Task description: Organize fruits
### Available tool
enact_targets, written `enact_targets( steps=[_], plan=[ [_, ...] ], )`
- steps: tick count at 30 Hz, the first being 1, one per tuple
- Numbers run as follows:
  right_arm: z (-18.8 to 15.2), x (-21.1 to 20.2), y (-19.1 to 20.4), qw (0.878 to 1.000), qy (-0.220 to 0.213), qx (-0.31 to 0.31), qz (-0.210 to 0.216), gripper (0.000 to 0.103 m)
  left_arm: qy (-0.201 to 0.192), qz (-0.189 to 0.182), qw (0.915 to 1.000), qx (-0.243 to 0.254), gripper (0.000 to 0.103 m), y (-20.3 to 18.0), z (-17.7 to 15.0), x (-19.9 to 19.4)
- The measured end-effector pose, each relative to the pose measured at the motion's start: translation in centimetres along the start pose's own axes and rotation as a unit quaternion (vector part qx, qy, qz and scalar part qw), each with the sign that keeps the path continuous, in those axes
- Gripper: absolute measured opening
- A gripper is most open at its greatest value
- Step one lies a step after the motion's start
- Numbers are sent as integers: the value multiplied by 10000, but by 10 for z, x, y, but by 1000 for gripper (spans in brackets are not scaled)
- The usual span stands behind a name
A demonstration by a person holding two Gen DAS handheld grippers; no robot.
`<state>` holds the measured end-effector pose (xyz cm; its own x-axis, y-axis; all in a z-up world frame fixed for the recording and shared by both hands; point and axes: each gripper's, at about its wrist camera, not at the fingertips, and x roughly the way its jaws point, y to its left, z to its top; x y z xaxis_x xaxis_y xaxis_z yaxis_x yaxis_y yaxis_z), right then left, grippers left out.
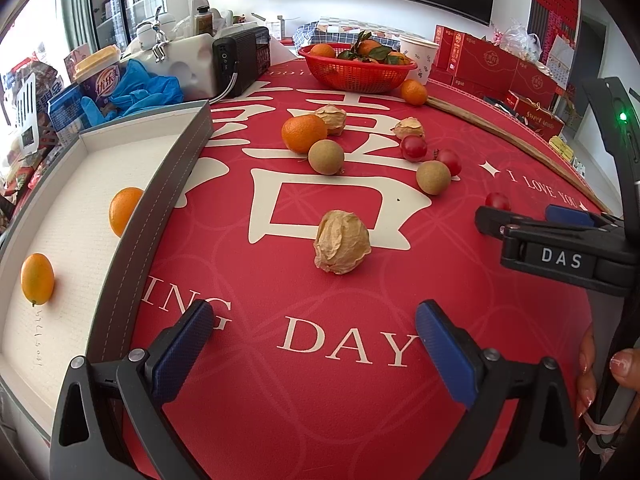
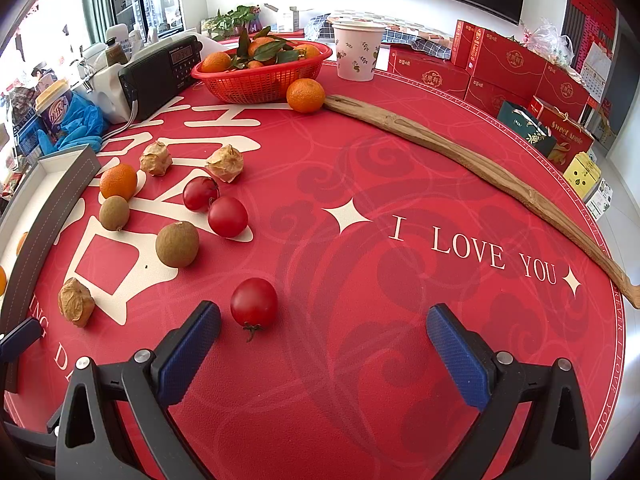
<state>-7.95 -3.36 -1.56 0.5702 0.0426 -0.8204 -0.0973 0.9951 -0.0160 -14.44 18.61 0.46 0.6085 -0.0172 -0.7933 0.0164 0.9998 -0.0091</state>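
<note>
On the far left sits a shallow grey tray with a white floor [image 1: 176,168]. Two small orange fruits lie inside it: one oval one [image 1: 37,279] near the front and one round one [image 1: 125,211] right against the tall grey wall. That wall makes a raised edge between the tray and the round red tablecloth with white letters [image 1: 280,380]. The left gripper with blue pads [image 1: 314,322] is wide open and holds nothing. It hangs over bare red cloth, so there is lots of free room around it. Just ahead of it lies a papery tan husk fruit [image 1: 342,241], all alone. Farther back, a bunch of loose fruit sits close together: an orange mandarin [image 1: 304,133], brown round fruits [image 1: 326,156] and red cherry tomatoes [image 1: 414,148]. At the back stands a red plastic mesh basket [image 1: 360,74] full of leafy oranges, with a white paper cup [image 1: 418,58] beside it. The right gripper with blue pads [image 2: 323,322] is wide open too and holds nothing. One red cherry tomato [image 2: 253,302] lies just beside its left pad. To the right the cloth is bare, out to a long brown wooden stick [image 2: 480,166] near the table's edge.
</note>
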Motion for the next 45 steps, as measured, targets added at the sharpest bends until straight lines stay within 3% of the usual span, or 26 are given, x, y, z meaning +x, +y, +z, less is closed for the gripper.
enact_targets(
  steps=[8,13,17,19,21,25,28,29,30,32,35,38,42,45],
  plan=[
    [-1,-1,-1,10000,2,-5,4,103,-121,-119,9987,-477,101,19,2,-3],
    [1,0,0,10000,1,-18,19,103,17,-16,9998,-211,98,5,6,-2],
    [0,0,0,10000,3,-37,36,103,-114,154,9997,177,97,-15,21,0],
    [0,0,0,10000,3,-43,39,103,-38,174,9994,282,92,-22,29,9],
    [-1,0,0,10000,3,-55,46,103,133,73,9997,215,80,-21,31,18],
    [-1,0,-1,10000,6,-42,45,103,53,18,9999,109,71,-18,33,18],
    [-1,-1,0,10000,0,-51,41,103,-15,-52,9996,265,46,-25,32,14],
    [-1,-1,0,10000,-4,-62,55,103,-37,-55,9995,316,31,-28,32,13],
    [-1,-1,2,9999,-11,-108,88,103,-41,-80,9993,358,25,-30,31,12],
    [-1,-1,8,9995,-27,-249,193,103,-21,-34,9995,311,25,-29,30,11],
    [-3,-5,14,9987,-123,-402,274,92,46,-59,9998,171,25,-23,27,8],
    [-3,-9,19,9980,-260,-478,327,69,106,-74,9999,50,25,-15,23,5],
    [-4,-13,28,9962,-348,-621,495,22,71,-18,9999,-87,25,-7,21,-1],
    [-2,-13,14,9945,-284,-173,997,22,11,-7,9998,-176,25,0,20,-9]
  ],
)
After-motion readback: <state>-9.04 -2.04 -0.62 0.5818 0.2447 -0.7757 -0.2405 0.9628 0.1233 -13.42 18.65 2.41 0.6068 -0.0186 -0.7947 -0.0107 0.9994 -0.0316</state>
